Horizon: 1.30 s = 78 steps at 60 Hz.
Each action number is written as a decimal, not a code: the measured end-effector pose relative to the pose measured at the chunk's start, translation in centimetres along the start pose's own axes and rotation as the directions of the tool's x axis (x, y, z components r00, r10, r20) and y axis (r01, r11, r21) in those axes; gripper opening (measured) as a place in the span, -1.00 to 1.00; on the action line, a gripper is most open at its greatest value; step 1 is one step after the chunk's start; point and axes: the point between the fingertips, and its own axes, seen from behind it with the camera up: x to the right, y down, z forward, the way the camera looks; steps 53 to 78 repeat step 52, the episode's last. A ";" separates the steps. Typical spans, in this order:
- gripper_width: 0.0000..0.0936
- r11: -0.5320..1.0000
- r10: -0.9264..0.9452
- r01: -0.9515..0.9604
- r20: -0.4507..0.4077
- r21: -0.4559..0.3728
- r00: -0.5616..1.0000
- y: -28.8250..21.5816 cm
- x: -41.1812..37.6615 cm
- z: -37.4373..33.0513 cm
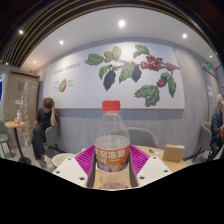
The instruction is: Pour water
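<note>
A clear plastic water bottle (112, 140) with a red cap and an orange-and-white label stands upright between my gripper's (112, 168) two fingers. The magenta pads (86, 158) press against its lower body on both sides, so the gripper is shut on the bottle. The bottle appears lifted, with a light wooden table (160, 152) showing behind and below it. The bottle's base is hidden between the fingers.
A small cardboard box (174, 153) sits on the table to the right of the bottle. A person (43, 122) sits at another table far to the left. Grey chairs (143, 135) and a wall with a leaf mural (130, 68) stand beyond.
</note>
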 end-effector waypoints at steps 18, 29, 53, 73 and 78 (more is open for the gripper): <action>0.84 0.989 -0.096 0.098 0.016 -0.115 0.995 0.7 0.6 -4.5; 0.85 0.990 -0.055 0.054 -0.003 -0.128 0.998 1.3 0.6 -12.0; 0.85 0.989 0.068 -0.055 0.094 -0.136 0.993 2.2 -4.3 -22.1; 0.85 0.989 0.068 -0.055 0.094 -0.136 0.993 2.2 -4.3 -22.1; 0.85 0.989 0.068 -0.055 0.094 -0.136 0.993 2.2 -4.3 -22.1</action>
